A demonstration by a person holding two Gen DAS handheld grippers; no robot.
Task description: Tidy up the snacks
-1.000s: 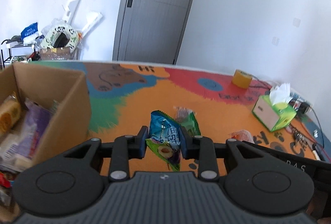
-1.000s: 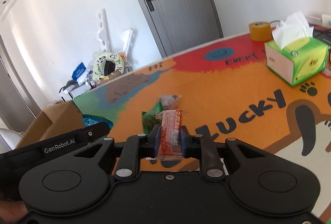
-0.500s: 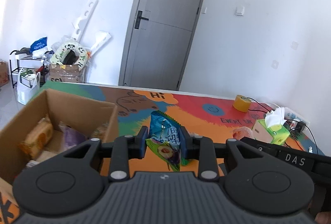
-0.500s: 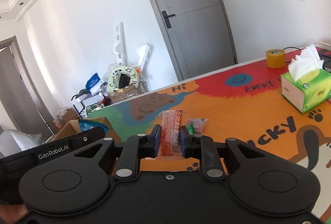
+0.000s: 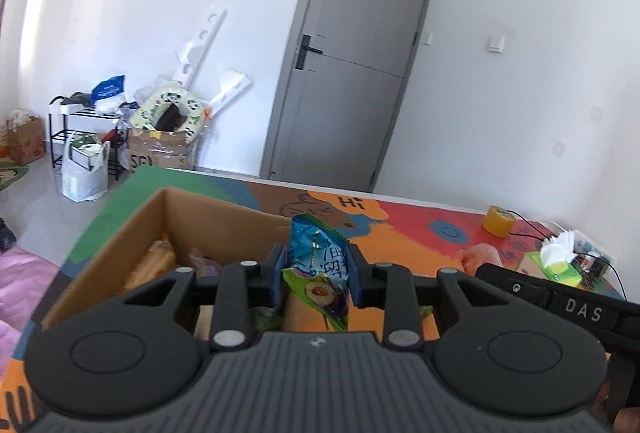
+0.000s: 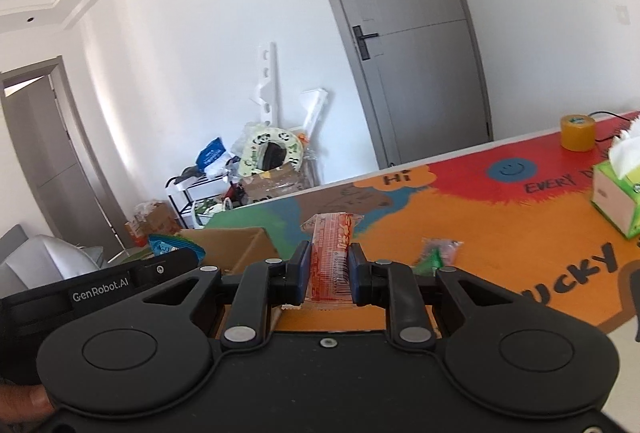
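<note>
Aloft, both grippers clamped — blue packet [image 5: 320, 265], orange packet [image 6: 330, 261].

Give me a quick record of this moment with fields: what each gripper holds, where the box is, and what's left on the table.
left gripper: shut on blue snack packet
right gripper: shut on orange snack stick
cardboard box: open, snacks inside, just ahead of left gripper
left on table: small green packet
other items: tissue box, tape roll
</note>
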